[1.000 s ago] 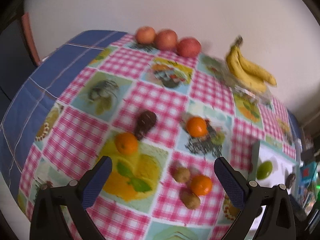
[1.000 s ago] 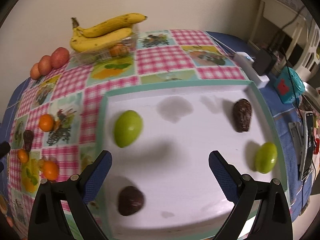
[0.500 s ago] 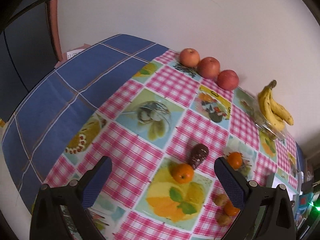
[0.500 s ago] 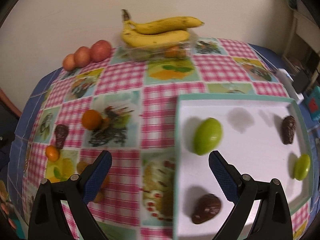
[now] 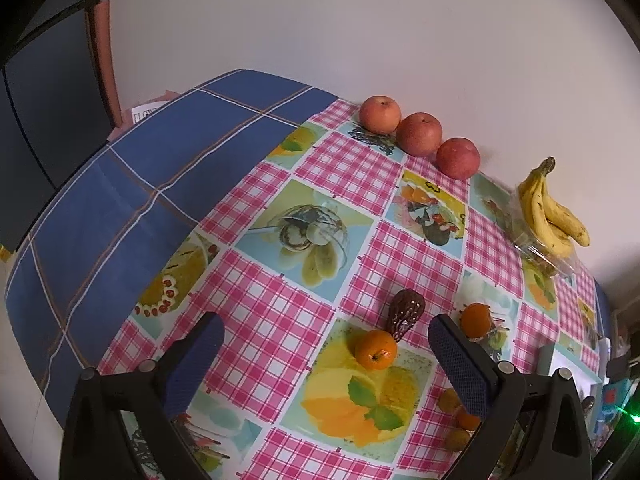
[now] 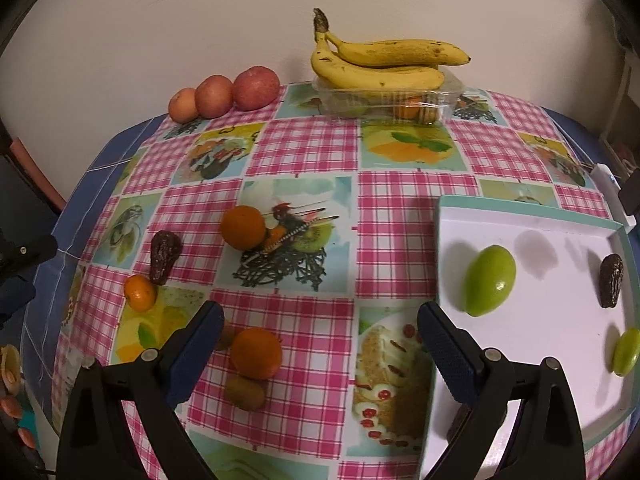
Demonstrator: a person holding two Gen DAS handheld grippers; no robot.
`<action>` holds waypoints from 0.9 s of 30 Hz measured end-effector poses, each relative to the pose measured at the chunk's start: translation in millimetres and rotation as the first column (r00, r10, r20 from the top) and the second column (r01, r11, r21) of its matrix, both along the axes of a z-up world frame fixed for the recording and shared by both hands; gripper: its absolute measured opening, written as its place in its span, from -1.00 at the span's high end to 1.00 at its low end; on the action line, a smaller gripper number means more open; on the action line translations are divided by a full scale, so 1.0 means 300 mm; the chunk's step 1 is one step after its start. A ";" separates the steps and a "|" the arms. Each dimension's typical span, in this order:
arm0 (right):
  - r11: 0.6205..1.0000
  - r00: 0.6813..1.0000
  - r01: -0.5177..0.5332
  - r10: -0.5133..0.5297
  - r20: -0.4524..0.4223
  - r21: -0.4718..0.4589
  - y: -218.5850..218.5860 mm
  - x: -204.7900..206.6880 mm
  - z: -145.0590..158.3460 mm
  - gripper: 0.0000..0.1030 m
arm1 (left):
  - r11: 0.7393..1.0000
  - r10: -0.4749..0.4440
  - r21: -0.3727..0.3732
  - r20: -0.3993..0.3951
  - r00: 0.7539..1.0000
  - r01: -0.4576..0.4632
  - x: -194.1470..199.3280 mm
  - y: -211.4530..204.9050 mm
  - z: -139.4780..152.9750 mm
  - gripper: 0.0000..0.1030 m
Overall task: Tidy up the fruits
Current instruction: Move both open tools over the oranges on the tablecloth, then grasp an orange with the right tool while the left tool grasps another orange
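A glossy checked tablecloth covers the table. Left to right lie a wrinkled dark avocado, smooth round oranges, fuzzy kiwis, then a white tray holding a smooth green mango. The left tool hovers spread and empty above the avocado; the right tool hangs spread, empty, beside the tray.

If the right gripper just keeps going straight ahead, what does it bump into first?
Probably the orange lying low between the open right gripper fingers, with a small brown fruit beside it. Depth is hard to judge, so it might pass above them.
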State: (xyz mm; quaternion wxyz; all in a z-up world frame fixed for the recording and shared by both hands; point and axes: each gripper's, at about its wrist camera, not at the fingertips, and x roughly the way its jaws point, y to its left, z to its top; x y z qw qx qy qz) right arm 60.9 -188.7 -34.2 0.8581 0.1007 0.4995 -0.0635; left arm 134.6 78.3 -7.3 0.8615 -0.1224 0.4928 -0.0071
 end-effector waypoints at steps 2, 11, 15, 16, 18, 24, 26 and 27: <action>1.000 1.000 -0.004 0.004 -0.002 0.006 0.004 0.001 0.000 -0.89 | 1.000 -0.008 -0.006 -0.004 1.000 0.008 0.003 -0.005 -0.003 -1.00; 0.999 0.999 -0.047 0.047 -0.014 0.022 0.032 0.008 -0.014 -0.76 | 0.998 -0.061 -0.029 -0.028 0.998 0.060 0.015 -0.057 -0.041 -1.00; 0.997 0.997 -0.065 0.067 -0.047 0.042 0.043 0.012 -0.052 -0.38 | 0.996 -0.080 -0.048 -0.058 0.995 0.077 0.029 -0.080 -0.090 -0.97; 0.996 0.995 -0.071 0.074 -0.061 0.049 0.047 0.014 -0.066 -0.37 | 0.996 -0.083 -0.051 -0.062 0.995 0.080 0.031 -0.083 -0.101 -0.94; 0.995 0.993 -0.080 0.085 -0.084 0.060 0.053 0.016 -0.088 -0.14 | 0.994 -0.094 -0.057 -0.074 0.993 0.090 0.037 -0.094 -0.123 -0.80; 0.987 0.990 -0.104 0.114 -0.079 0.120 0.071 0.016 -0.104 0.05 | 0.989 -0.131 -0.080 -0.093 0.987 0.124 0.059 -0.136 -0.192 -0.58; 0.985 0.990 -0.109 0.120 -0.079 0.136 0.075 0.015 -0.105 0.13 | 0.989 -0.137 -0.078 -0.105 0.985 0.129 0.064 -0.148 -0.212 -0.37; 0.983 0.990 -0.110 0.122 -0.078 0.145 0.076 0.015 -0.105 0.19 | 0.988 -0.141 -0.079 -0.113 0.984 0.132 0.065 -0.154 -0.224 -0.34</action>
